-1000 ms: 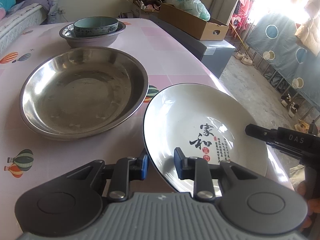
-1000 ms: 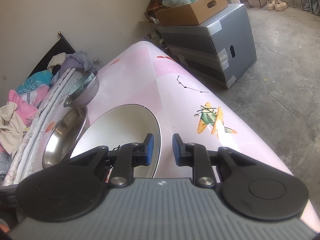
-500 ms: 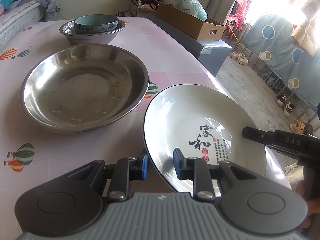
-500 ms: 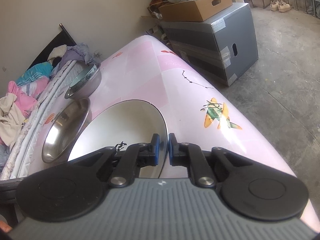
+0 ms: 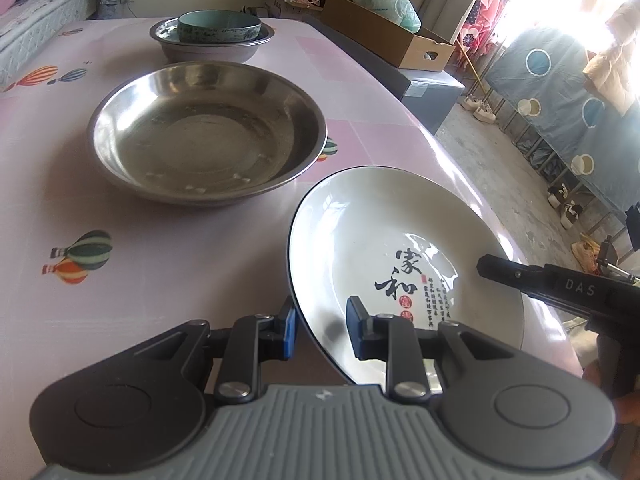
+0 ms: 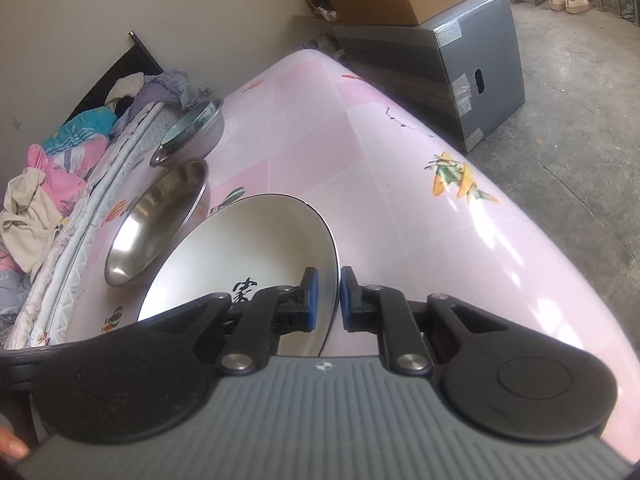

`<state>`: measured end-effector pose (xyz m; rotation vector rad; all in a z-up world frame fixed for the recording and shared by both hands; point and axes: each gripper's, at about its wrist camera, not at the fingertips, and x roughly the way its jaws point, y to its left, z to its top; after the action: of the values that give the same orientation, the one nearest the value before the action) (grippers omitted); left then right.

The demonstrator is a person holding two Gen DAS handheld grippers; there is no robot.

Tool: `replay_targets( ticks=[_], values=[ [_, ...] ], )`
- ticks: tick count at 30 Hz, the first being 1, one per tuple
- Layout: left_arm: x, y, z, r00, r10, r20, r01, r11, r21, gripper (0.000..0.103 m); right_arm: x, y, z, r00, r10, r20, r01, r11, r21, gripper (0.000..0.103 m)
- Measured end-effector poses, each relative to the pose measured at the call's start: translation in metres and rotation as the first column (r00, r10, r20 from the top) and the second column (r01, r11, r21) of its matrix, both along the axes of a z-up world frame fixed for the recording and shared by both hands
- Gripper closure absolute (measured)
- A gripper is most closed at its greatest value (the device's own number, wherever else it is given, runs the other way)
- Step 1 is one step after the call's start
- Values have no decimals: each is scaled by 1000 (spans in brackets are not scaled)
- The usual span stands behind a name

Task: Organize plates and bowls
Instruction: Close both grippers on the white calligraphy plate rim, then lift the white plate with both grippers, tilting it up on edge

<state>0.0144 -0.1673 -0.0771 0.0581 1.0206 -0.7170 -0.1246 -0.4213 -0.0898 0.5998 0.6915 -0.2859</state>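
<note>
1. The left gripper is clamping the near-left rim of the white plate; one blue pad is sitting under the rim and the other is pressing on the plate's inner face, beside the black calligraphy and red seal printed there.
2. The right gripper is straddling the plate's opposite rim, its blue pads standing very close on either side of the thin dark edge. Its jaws have just been parting slightly after a squeeze, with the rim between them, and whether the pads are pressing on it cannot be told from either view. In the left wrist view this same tool is showing as a black finger reaching in over the plate's right side.
3. The plate is sitting tilted near the right-hand edge of the pink tablecloth, which is printed with hot-air balloons, and part of it is overhanging that edge.
4. Just beyond the plate, a wide steel basin is resting on the cloth, close to the plate's rim but apart from it.
5. Further back, a smaller steel bowl is holding a teal bowl nested inside it.
6. Past the table, a cardboard box is lying on a grey crate, and bedding is piling up at the far left.
</note>
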Motion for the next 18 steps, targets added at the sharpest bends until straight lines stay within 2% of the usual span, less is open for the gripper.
replay_targets(
  ticks=[18],
  values=[
    [-4,41,0,998,32,-50,-34,999,-40,77,9,33,5,997,68,-29,-68,998,-11,88]
  ],
)
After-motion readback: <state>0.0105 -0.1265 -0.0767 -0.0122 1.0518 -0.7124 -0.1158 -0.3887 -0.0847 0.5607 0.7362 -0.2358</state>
